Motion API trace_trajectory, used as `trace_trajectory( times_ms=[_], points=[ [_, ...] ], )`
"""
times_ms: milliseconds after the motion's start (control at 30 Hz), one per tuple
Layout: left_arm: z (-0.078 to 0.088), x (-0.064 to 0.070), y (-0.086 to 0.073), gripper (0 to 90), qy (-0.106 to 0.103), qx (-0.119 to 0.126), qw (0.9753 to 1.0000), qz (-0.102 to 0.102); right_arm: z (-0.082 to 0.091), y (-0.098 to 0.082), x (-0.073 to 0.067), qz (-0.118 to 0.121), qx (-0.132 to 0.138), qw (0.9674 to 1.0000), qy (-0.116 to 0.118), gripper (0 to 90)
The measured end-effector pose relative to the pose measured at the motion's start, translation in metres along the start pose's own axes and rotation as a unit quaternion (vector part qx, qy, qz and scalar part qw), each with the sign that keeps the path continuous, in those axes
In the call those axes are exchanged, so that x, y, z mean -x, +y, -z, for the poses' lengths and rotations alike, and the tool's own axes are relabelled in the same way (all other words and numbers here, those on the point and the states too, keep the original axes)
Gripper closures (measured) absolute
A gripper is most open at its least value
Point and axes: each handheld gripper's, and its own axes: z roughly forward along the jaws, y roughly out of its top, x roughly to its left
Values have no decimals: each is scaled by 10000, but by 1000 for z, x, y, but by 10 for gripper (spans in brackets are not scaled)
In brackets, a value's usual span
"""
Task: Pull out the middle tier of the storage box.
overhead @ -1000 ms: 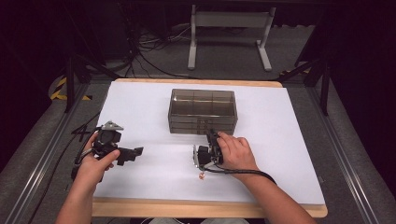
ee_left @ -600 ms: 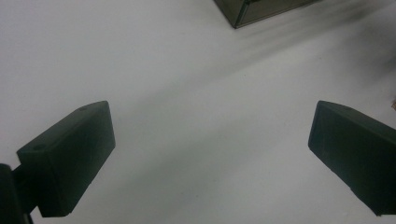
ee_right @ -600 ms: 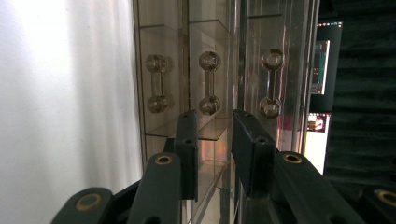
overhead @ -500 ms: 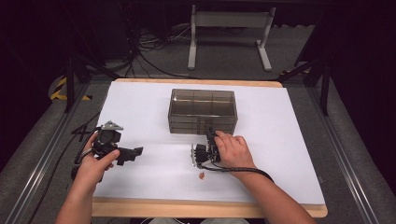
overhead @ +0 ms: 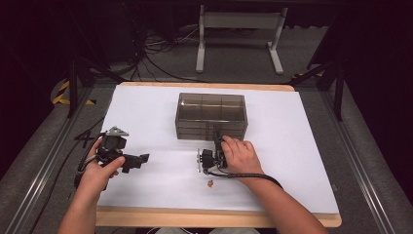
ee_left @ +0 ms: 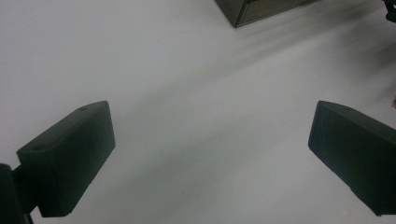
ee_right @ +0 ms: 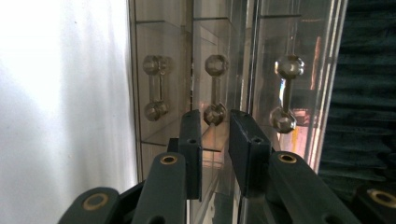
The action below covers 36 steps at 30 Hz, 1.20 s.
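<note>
High view sets the smoked clear drawer box (overhead: 211,116) near the middle of the white table sheet (overhead: 146,105), and the right gripper (overhead: 215,138) is laid on its side against the box's near face, its jaws pointing away from the person. Right gripper view looks straight along those jaws at three clear drawer handles side by side; the middle handle (ee_right: 215,88) stands just ahead of the tips, its near knob level with the gap between them. The jaws are narrow and have just been closing, yet a slit of light remains on each side of the knob, so I cannot tell whether the pads press on it. The right hand (overhead: 240,157) lies over the gripper's body from the right, knuckles up, forearm running back to the table's near edge. A small reddish bit (overhead: 210,184) lies on the sheet just on the near side of that hand.

The left gripper (overhead: 141,160) is held low over the sheet well to the left, pointing right, with its jaws spread wide over bare white surface; a corner of the box shows at the top of the left gripper view.
</note>
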Motion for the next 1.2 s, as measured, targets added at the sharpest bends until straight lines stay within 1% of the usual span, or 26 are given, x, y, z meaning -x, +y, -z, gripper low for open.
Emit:
trace_trajectory(
  times_ms=[267, 300, 667, 900, 1000, 1200],
  points=[
    [0, 0, 0, 12, 5, 1, 10000, -5, -4, 3, 0, -61, -59, 10000, -16, 791],
    [0, 0, 0, 12, 5, 2, 10000, -2, -4, 4, -1, -48, -71, 10000, -50, 793],
    [0, 0, 0, 12, 2, 3, 10000, -2, -2, 5, -1, -60, -87, 9999, -35, 802],
    [1, 0, 0, 12, 16, 5, 10000, 17, 7, 4, -3, -5, -43, 10000, -14, 802],
    [1, 0, 0, 12, 24, 3, 10000, 15, 12, 3, -4, -43, -12, 10000, 1, 802],
    [0, 0, 0, 12, 13, -4, 10000, -8, 20, 3, -6, -42, 59, 10000, 6, 802]
  ],
)
